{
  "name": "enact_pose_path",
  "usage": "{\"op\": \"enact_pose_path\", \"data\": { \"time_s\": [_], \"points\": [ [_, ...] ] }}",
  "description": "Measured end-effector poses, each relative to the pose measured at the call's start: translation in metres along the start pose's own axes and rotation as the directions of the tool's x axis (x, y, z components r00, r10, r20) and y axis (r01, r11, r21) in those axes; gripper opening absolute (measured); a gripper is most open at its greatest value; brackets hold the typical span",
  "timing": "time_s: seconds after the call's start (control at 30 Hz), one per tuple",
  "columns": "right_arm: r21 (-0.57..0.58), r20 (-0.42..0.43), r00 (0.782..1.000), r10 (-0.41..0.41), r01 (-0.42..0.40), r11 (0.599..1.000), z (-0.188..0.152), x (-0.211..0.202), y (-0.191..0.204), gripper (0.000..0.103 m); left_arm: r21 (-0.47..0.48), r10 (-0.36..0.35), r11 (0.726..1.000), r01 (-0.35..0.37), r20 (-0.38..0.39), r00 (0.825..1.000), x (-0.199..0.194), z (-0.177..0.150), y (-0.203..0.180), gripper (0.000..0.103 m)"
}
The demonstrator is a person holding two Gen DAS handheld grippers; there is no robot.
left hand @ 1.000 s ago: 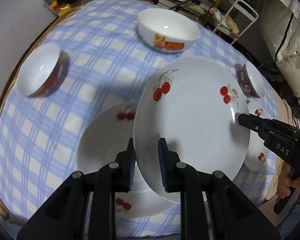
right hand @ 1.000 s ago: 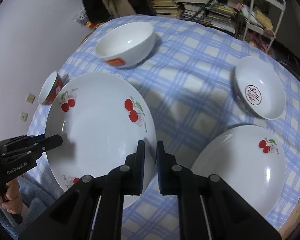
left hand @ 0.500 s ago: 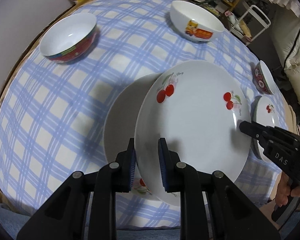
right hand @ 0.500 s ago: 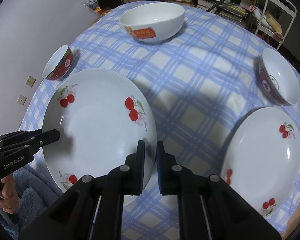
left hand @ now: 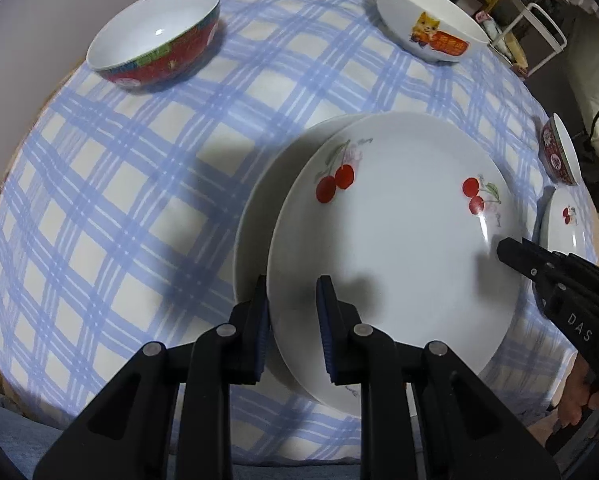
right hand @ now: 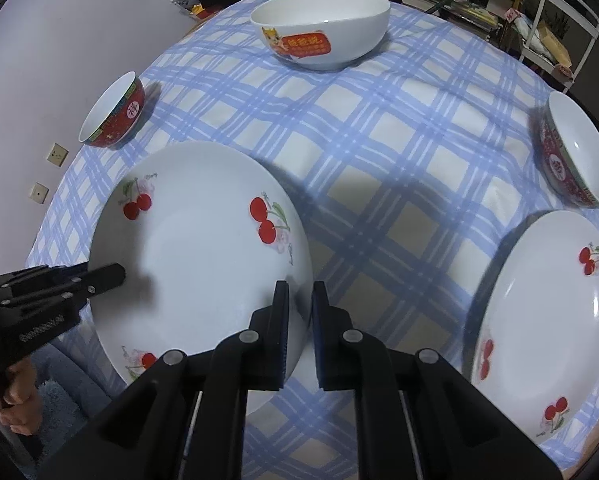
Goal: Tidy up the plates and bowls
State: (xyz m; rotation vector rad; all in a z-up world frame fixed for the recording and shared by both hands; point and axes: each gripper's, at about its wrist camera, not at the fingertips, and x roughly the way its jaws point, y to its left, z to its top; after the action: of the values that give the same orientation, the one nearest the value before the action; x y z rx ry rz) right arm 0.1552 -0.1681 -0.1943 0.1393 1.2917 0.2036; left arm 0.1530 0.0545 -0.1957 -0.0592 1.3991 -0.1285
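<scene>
Stacking step: cherry plate (left hand: 399, 248) clamped at opposite rims by left gripper (left hand: 292, 312) & right gripper (right hand: 300, 308), held over second plate (left hand: 259, 200). Next, prob.: lower centred, then unclamp both.

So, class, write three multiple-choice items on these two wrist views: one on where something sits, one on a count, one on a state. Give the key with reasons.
1. Where is the held cherry plate?
A. Over another plate
B. Inside the cat bowl
C. On the floor

2. How many bowls are on the checked tablecloth?
A. One
B. Three
C. Five

3. What state are the left gripper and right gripper in?
A. Both wide open, holding nothing
B. Only one grips the plate
C. Both are shut on the plate's rim

Key:
1 A, a second plate's rim shows beneath it in the left wrist view.
2 B, the cat bowl and two red-sided bowls.
3 C, each pair of fingers pinches an opposite edge.
</scene>
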Motion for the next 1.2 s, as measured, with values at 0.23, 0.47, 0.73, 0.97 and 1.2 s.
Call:
{"op": "enact_pose_path", "data": {
  "time_s": [0.23,0.47,0.73,0.97,1.2],
  "points": [
    [-0.013,0.043,0.999,-0.004,0.005,1.0,0.0,-0.001,0.003,0.012,0.01,0.03,0.999,-0.031,0.017,0.999,0.001,-0.001,-0.002,0.023],
    [-0.004,0.046,0.999,0.0,0.0,1.0,0.002,0.001,0.003,0.012,0.046,0.073,0.996,-0.074,0.033,0.997,-0.002,-0.004,-0.008,0.023],
    [0.014,0.047,0.999,0.008,-0.008,1.0,0.005,0.002,0.002,0.012,0.003,0.044,0.999,-0.044,0.027,0.999,-0.004,-0.002,-0.003,0.023],
    [0.018,0.065,0.997,0.03,-0.031,0.999,0.007,0.002,0.001,0.012,0.073,0.141,0.987,-0.147,0.073,0.987,-0.01,-0.003,-0.014,0.023],
    [-0.005,0.082,0.996,0.016,-0.015,1.0,0.008,0.002,0.006,0.012,0.061,0.142,0.987,-0.146,0.07,0.987,-0.011,0.002,-0.014,0.023]
  ]
}}
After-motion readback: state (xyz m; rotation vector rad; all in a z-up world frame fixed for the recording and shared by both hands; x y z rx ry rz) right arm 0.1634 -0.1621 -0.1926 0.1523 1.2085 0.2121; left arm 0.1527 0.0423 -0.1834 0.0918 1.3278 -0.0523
